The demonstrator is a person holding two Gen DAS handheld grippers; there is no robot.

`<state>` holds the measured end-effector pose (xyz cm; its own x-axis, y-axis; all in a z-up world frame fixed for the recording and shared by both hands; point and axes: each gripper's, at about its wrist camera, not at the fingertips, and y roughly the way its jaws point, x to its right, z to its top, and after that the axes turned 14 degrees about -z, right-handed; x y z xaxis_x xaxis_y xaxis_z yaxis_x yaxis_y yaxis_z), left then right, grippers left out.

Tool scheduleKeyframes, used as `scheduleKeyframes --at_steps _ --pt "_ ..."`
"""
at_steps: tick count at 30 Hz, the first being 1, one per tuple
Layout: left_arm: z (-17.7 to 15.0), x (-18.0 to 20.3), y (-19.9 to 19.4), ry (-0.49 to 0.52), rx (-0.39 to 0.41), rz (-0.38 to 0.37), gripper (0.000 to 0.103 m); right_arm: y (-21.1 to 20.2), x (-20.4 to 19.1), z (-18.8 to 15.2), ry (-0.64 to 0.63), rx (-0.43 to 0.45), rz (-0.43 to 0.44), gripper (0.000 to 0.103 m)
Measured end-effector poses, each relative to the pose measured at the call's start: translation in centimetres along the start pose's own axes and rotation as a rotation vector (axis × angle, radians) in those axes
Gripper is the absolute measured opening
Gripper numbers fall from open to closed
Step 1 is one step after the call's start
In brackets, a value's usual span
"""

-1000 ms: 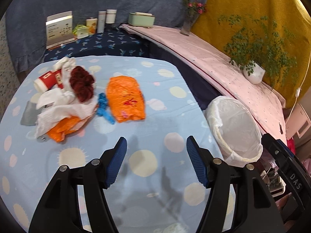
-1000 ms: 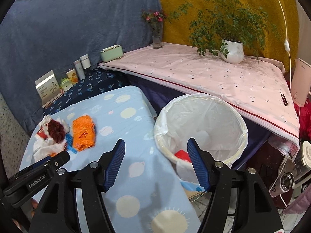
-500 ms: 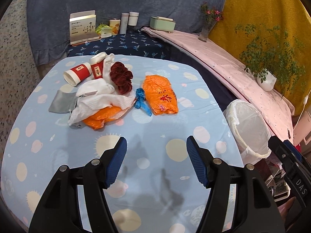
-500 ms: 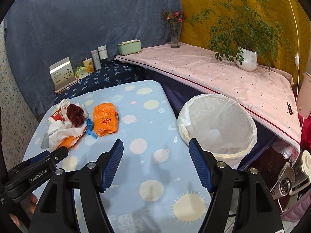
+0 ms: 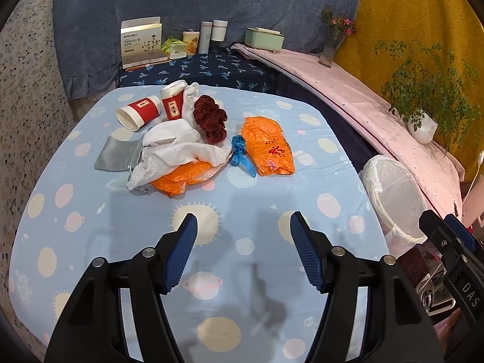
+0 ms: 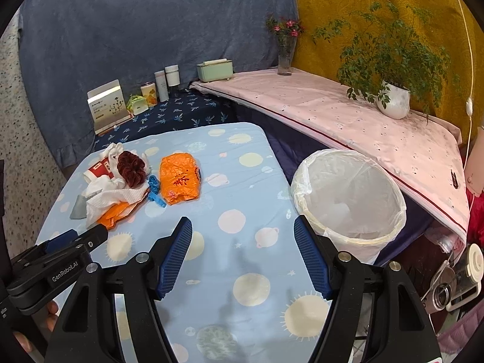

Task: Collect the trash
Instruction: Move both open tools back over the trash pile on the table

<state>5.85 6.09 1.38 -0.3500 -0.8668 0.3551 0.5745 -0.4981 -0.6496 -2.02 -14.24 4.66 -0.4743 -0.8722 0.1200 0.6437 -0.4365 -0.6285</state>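
Note:
A pile of trash lies on the far left of the blue dotted table [image 5: 257, 199]: two red paper cups [image 5: 139, 115], white paper towels [image 5: 178, 154], a dark red scrunchie [image 5: 210, 119], a grey pouch [image 5: 116, 154], a crumpled orange bag [image 5: 181, 177], a blue wrapper [image 5: 240, 154] and a flat orange bag [image 5: 269, 148]. The flat orange bag also shows in the right wrist view [image 6: 180, 178]. A white-lined bin [image 6: 348, 199] stands off the table's right edge. My left gripper [image 5: 243, 251] is open and empty above the near table. My right gripper [image 6: 243, 254] is open and empty, left of the bin.
A dark blue shelf behind the table holds a box [image 5: 142, 44], bottles [image 5: 211, 34] and a green container [image 5: 264, 39]. A pink-covered ledge [image 6: 348, 115] with a vase [image 6: 286, 51] and potted plant [image 6: 393, 103] runs along the right. Small devices [image 6: 456, 281] lie on the floor beside the bin.
Both grippers have pulled back and risen, so more of the table and the whole trash pile show. The right gripper swung left from over the bin to over the table. Jaws stayed open.

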Motion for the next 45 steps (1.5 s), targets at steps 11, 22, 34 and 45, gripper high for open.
scheduleKeyframes --at_steps 11,22,34,45 --pt "0.0 -2.0 -0.1 -0.025 0.008 0.042 0.067 0.2 -2.6 0.0 -0.04 -0.002 0.029 0.067" --pt "0.0 -3.4 -0.1 -0.045 0.009 0.058 0.067 0.8 -4.3 -0.1 -0.066 -0.013 0.042 0.067" --pt "0.2 -4.8 0.7 -0.06 -0.002 0.075 0.067 1.9 -5.6 -0.1 -0.079 -0.032 0.053 0.067" --pt "0.4 -7.0 1.4 -0.064 -0.004 0.099 0.067 3.7 -7.0 0.4 -0.078 -0.044 0.059 0.067"
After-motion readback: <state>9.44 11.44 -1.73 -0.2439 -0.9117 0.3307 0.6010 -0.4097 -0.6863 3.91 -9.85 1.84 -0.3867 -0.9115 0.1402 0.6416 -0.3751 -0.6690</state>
